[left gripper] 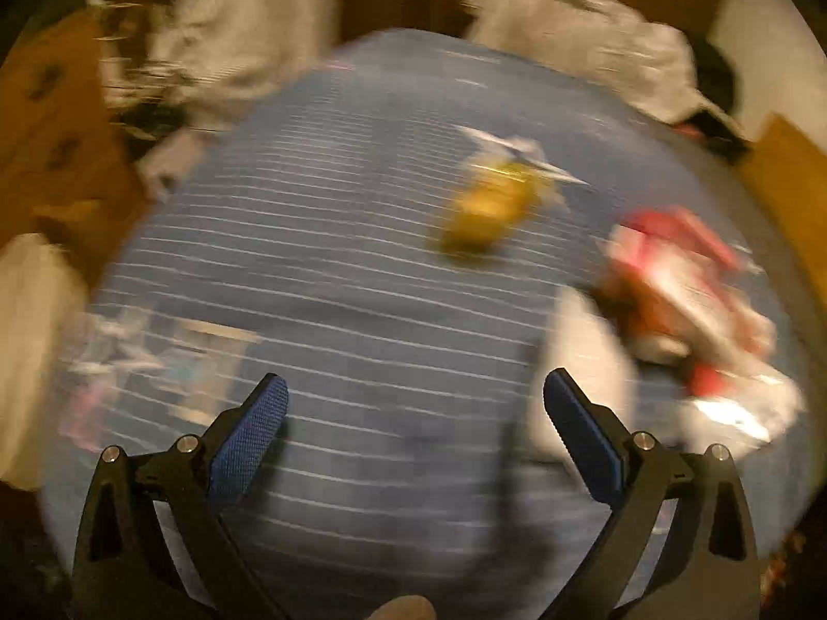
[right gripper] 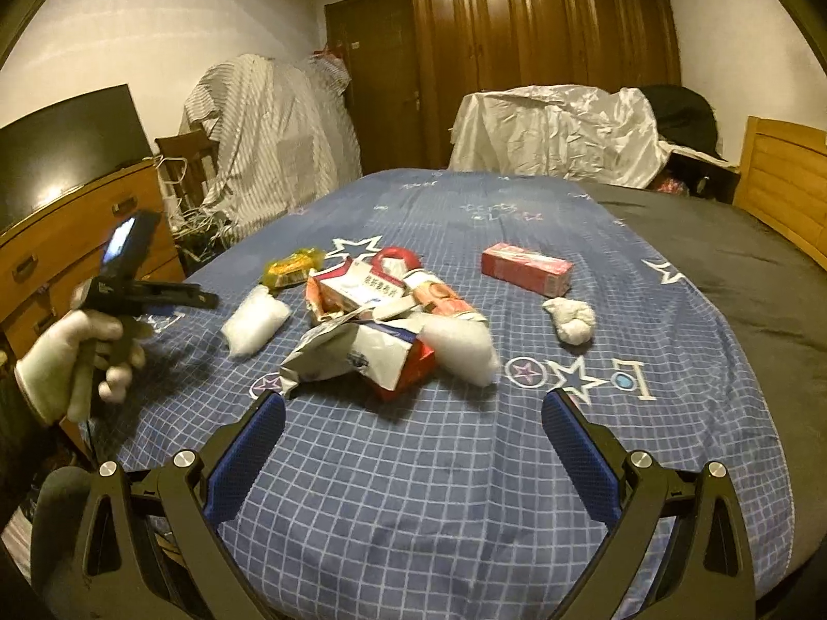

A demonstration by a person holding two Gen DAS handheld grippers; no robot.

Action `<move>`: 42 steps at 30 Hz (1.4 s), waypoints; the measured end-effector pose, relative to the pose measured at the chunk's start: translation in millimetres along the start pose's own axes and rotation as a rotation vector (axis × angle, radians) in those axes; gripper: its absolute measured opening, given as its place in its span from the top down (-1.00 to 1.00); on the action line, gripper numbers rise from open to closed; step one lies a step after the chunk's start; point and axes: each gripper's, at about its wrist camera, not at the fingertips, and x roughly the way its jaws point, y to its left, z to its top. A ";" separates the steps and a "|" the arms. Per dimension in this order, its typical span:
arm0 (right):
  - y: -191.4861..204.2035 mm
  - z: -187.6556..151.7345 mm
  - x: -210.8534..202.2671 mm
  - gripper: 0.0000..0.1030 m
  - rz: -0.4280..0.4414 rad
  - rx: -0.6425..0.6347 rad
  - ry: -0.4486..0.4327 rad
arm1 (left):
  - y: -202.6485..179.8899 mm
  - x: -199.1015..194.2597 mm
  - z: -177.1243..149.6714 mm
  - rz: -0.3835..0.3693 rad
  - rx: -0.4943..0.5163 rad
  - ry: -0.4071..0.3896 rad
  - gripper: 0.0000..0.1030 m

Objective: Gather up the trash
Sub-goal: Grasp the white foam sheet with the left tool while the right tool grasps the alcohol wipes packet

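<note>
Blurring yellow wrapper [left gripper: 486, 212], outline unreadable

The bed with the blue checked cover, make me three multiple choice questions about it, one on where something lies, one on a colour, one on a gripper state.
1. Where does the red rectangular carton lie relative to the heap of torn red and white packaging?
A. On top of the heap
B. Apart from it, farther back and to the right
C. Under the crumpled white tissue ball

2. What colour is the small crinkled snack wrapper behind the heap?
A. Yellow
B. Green
C. Black

3. How do the jaws of the right gripper stand?
A. Shut on the carton
B. Shut on nothing
C. Open and empty

Answers: 1 B, bare blue checked bedcover shows between carton and heap. 2 A, it reads yellow in both views. 3 C, its blue pads are wide apart with only bedcover between.
</note>
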 end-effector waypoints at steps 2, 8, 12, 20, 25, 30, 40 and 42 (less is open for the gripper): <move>5.1 1.0 8.7 -0.92 0.029 -0.027 0.010 | 10.4 -5.8 4.4 -0.026 0.010 0.005 -0.86; 42.8 16.5 43.3 -0.92 0.120 -0.496 0.041 | -53.4 -15.6 0.0 -0.129 0.303 0.005 -0.86; 65.4 23.6 74.5 -0.89 0.149 -0.836 0.094 | -87.4 -1.0 -4.9 -0.165 0.413 0.036 -0.86; 90.6 42.4 145.9 -0.82 0.214 -1.113 0.201 | -109.6 48.6 6.4 -0.158 0.423 0.106 -0.85; 102.9 32.3 178.8 -0.48 0.223 -1.174 0.272 | -99.3 55.3 -1.2 -0.169 0.414 0.141 -0.29; 107.2 28.3 196.2 -0.01 0.218 -1.118 0.299 | -84.9 48.3 -6.6 -0.216 0.348 0.116 0.03; 96.1 39.9 137.4 0.36 0.161 -0.663 0.122 | -68.3 -7.3 -34.3 -0.173 0.260 -0.038 0.06; 90.5 44.3 115.5 0.36 0.140 -0.551 0.068 | -69.4 -29.7 -37.8 -0.159 0.247 -0.098 0.06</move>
